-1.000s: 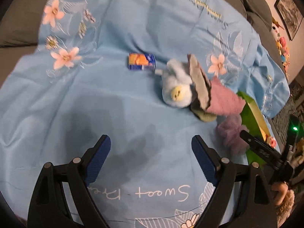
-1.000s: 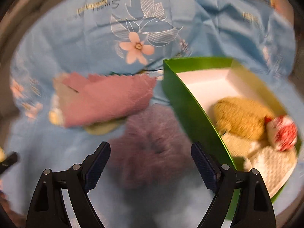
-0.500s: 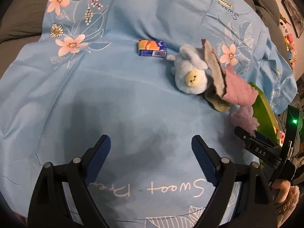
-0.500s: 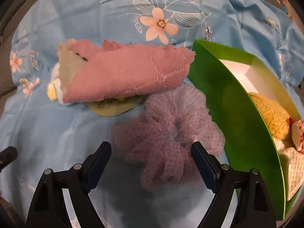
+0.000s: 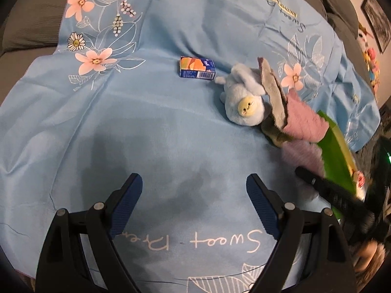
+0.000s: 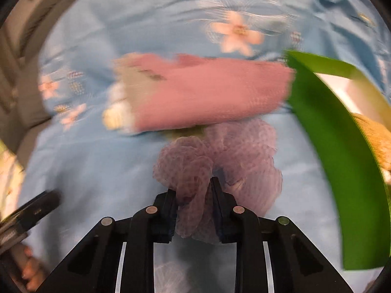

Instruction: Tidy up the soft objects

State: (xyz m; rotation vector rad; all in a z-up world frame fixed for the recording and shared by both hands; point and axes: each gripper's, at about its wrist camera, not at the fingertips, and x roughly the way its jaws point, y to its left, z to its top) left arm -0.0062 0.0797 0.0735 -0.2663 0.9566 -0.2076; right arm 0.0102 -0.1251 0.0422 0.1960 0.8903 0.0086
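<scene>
Left wrist view: the left gripper (image 5: 194, 204) hangs with its jaws wide apart and nothing between them, above a bare part of the blue sheet (image 5: 146, 127). The soft things lie up and to the right of it: a pale blue plush toy (image 5: 244, 107), then a pink cloth (image 5: 303, 122) that leans against it, then the lilac mesh scrunchie (image 5: 301, 155) just beside the wall of the green box (image 5: 337, 156). A small orange and blue carton (image 5: 197, 70) lies apart, to the left of the plush. The right gripper comes in from the right edge and covers part of the scrunchie, so the right hand is clearly the nearer one to it.

Right wrist view: the picture is blurred. The right gripper (image 6: 194, 196) has just been closing, and its jaws now pinch a fold of the lilac mesh scrunchie (image 6: 220, 161); the rest of the scrunchie bulges ahead of the fingertips and to the right. The green box (image 6: 342, 171) stands directly to the right of the gripper, and its near wall runs roughly from top to bottom of the view. The pink cloth (image 6: 210, 92) lies crosswise beyond the scrunchie. It seems that the next move is a lift and a carry to the right, over that wall.
</scene>
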